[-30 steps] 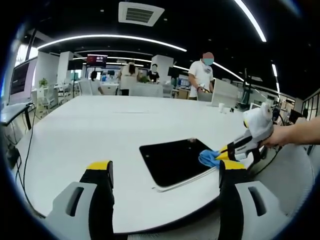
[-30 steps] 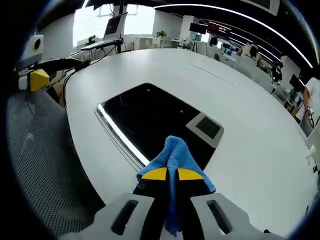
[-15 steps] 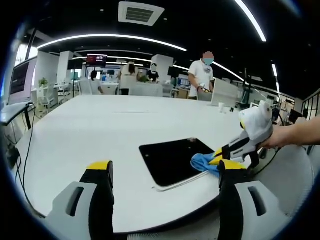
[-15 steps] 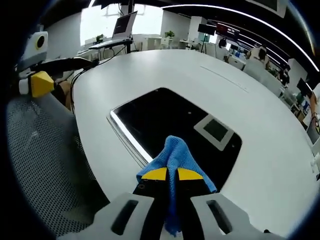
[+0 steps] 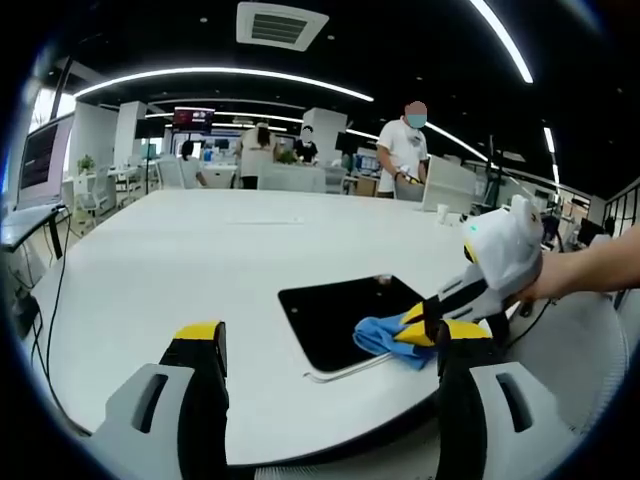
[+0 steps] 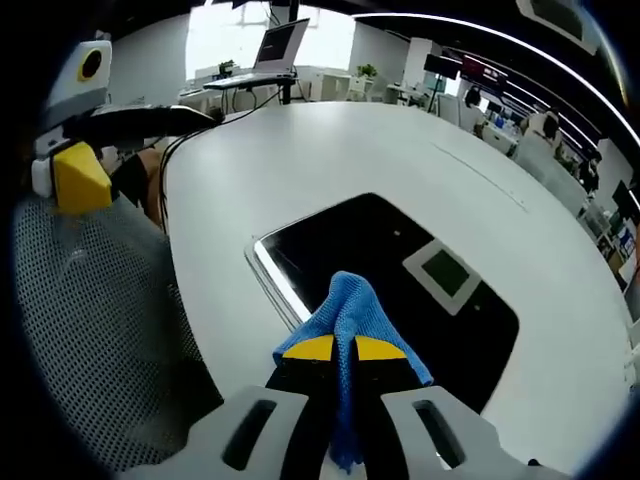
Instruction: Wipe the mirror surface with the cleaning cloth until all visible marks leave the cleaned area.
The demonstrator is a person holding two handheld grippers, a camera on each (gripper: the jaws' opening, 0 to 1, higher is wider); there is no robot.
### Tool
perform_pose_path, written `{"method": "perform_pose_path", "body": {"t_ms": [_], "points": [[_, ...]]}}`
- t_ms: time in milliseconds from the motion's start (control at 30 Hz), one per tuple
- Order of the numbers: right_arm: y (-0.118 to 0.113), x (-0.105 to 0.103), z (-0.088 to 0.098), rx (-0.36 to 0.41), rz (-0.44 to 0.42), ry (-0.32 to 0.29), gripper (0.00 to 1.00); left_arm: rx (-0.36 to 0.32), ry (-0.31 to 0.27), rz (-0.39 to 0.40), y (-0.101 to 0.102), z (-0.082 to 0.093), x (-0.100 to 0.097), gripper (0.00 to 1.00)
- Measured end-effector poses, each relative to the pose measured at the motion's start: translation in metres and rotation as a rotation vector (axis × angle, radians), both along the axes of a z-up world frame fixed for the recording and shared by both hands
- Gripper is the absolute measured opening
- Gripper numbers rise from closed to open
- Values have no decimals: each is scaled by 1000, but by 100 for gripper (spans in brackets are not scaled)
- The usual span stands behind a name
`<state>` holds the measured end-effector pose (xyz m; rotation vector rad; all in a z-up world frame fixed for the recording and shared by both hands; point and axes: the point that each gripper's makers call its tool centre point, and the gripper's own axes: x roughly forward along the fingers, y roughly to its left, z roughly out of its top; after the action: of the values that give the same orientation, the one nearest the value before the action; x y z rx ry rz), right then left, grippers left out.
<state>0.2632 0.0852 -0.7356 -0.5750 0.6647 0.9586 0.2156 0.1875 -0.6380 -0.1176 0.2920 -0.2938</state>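
In the right gripper view, the right gripper [image 6: 335,348] has its yellow-tipped fingers closed tight on the blue cleaning cloth [image 6: 345,305], which bulges up between them and rests on the near corner of the mirror [image 6: 400,270]. The mirror lies flat on the white surface [image 6: 330,160], a dark rounded rectangle with a bright rim along its 9 o'clock side. That rim runs close to the surface's curved edge, beyond which a grey mesh chair back [image 6: 90,340] stands at 8 o'clock. From 11 to 3 o'clock the surface stretches bare and wide past the mirror. A reflected ceiling vent shows in the glass at 2 o'clock of the cloth.

In the left gripper view, the left gripper [image 5: 330,345] hovers with its fingers spread wide, holding nothing, above the surface's near edge. The mirror sits at 4 o'clock of centre, near that edge, with the cloth on its near right corner under the right gripper, which a hand [image 5: 535,290] holds from 3 o'clock. No readable writing or brand shows.
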Motion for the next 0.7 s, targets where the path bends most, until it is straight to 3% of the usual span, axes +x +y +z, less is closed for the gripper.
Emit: {"method": "perform_pose_path", "body": {"t_ms": [533,700], "points": [[52,-12,0,57,73,29,0,-2,-3,5,1,0,0,85],[67,-14,0,124,66,69,0,-3,-3,3,0,0,0,85]]}}
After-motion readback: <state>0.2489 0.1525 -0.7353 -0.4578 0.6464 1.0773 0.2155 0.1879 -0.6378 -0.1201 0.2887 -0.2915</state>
